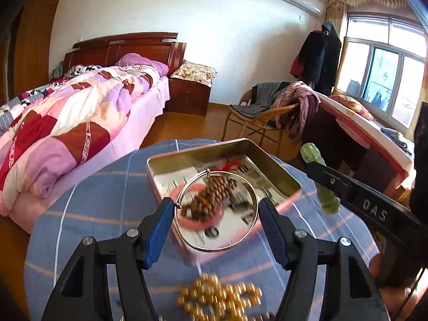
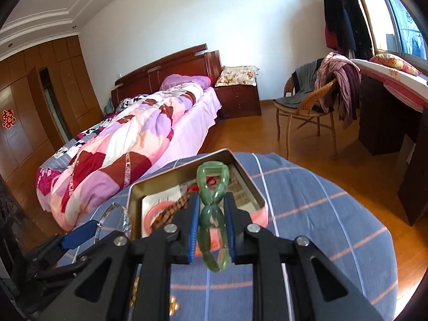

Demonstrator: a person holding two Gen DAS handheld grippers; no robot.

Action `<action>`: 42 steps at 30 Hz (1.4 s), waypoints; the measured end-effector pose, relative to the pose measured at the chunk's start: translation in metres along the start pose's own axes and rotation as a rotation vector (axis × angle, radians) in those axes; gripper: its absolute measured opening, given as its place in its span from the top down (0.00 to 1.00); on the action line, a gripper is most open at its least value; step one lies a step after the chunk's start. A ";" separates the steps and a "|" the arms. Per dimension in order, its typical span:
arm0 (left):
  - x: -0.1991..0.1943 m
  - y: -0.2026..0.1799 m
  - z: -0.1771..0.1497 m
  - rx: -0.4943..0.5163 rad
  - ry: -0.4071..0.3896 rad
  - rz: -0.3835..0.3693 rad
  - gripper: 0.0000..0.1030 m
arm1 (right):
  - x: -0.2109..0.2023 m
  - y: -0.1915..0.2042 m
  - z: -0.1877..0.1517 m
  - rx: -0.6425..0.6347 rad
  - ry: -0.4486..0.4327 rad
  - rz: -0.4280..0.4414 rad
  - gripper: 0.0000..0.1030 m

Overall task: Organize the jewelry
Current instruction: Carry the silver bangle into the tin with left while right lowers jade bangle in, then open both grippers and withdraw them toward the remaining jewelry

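Observation:
My left gripper [image 1: 216, 208] is shut on a silver bangle [image 1: 214, 248] and holds it above the near edge of an open metal tin [image 1: 198, 151]. The tin holds a brown bead bracelet [image 1: 211, 195], a pink bangle [image 1: 187, 220] and papers. My right gripper [image 2: 212, 215] is shut on a green jade bracelet [image 2: 212, 187], squeezed into a figure-eight, just over the tin [image 2: 248, 174]. In the left wrist view the right gripper [image 1: 318, 164] and the green bracelet [image 1: 310, 153] show to the right of the tin. A gold bead bracelet [image 1: 219, 297] lies on the cloth below my left gripper.
The tin rests on a round table with a blue checked cloth [image 2: 307, 214]. A bed [image 2: 120, 149] stands to the left. A wicker chair [image 2: 305, 107] with clothes and a desk [image 2: 388, 112] stand to the right on the wooden floor.

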State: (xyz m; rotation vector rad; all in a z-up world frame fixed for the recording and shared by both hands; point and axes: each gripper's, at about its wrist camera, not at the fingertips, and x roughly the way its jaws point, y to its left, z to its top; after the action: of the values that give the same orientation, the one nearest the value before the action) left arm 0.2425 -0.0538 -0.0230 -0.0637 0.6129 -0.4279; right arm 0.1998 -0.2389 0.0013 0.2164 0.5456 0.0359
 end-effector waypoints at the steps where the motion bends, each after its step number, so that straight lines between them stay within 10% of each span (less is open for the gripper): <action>1: 0.004 0.000 0.002 0.003 -0.002 0.005 0.36 | 0.004 -0.001 0.002 0.002 -0.003 -0.004 0.79; 22: 0.081 -0.008 0.016 0.020 0.110 0.217 0.36 | 0.068 -0.007 0.009 -0.015 0.060 -0.006 0.78; 25: 0.083 -0.011 0.014 0.055 0.113 0.253 0.35 | 0.067 -0.008 0.005 -0.013 0.049 -0.020 0.60; 27: 0.081 -0.013 0.013 0.076 0.101 0.263 0.29 | 0.063 -0.010 0.005 0.002 0.027 -0.022 0.29; 42: 0.088 -0.014 0.011 0.121 0.130 0.304 0.21 | 0.058 -0.030 0.013 0.120 -0.014 -0.043 0.28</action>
State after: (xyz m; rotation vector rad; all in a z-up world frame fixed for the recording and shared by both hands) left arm 0.3080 -0.1030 -0.0598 0.1727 0.7100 -0.1742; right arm 0.2549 -0.2659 -0.0241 0.3219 0.5384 -0.0399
